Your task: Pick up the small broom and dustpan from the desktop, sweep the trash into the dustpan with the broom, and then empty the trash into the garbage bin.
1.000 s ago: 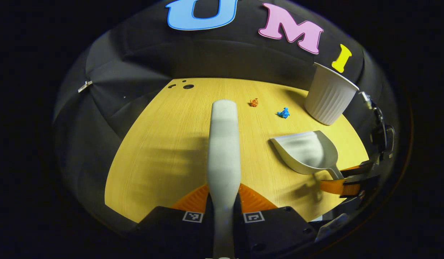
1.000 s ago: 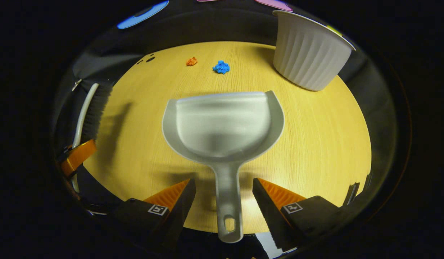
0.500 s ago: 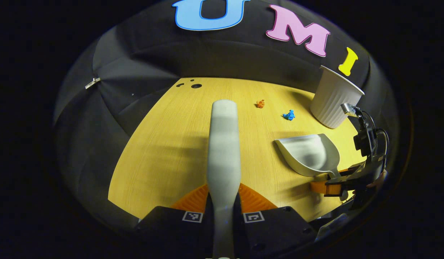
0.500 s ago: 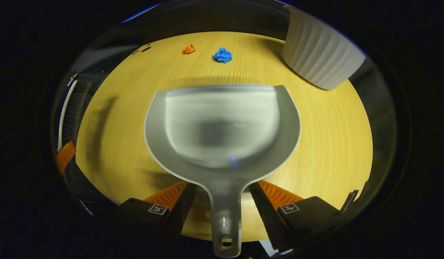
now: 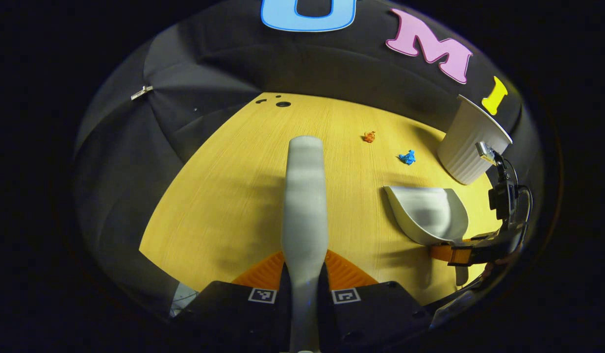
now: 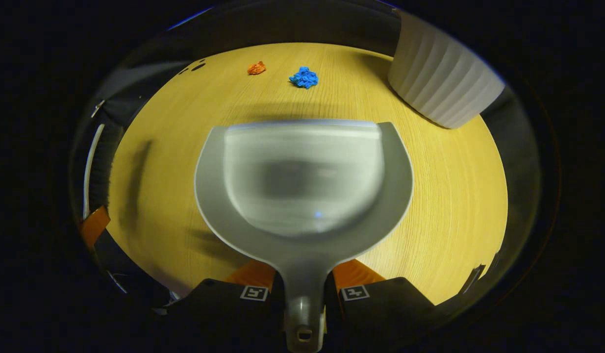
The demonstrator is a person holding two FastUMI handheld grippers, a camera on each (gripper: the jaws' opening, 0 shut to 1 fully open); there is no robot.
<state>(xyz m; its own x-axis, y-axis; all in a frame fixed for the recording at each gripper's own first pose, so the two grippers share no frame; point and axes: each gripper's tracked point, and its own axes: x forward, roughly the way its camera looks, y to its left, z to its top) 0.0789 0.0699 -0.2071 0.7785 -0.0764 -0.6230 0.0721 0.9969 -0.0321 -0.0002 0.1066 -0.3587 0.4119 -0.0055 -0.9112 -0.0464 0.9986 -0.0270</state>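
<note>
My right hand-held gripper (image 6: 302, 289), spread wide a second ago, now pinches the dustpan (image 6: 302, 186) handle; the pan sits on the surface (image 6: 454, 196) near the garbage bin (image 6: 444, 83). My left hand-held gripper (image 5: 305, 274) stays clamped on the broom (image 5: 305, 206).

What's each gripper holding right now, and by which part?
The left gripper is shut on the broom at its handle. The right gripper is shut on the dustpan at its handle.

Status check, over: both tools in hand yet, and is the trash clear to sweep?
Left gripper shut on broom. Right gripper shut on dustpan. Orange scrap, blue scrap unswept, path open.
</note>
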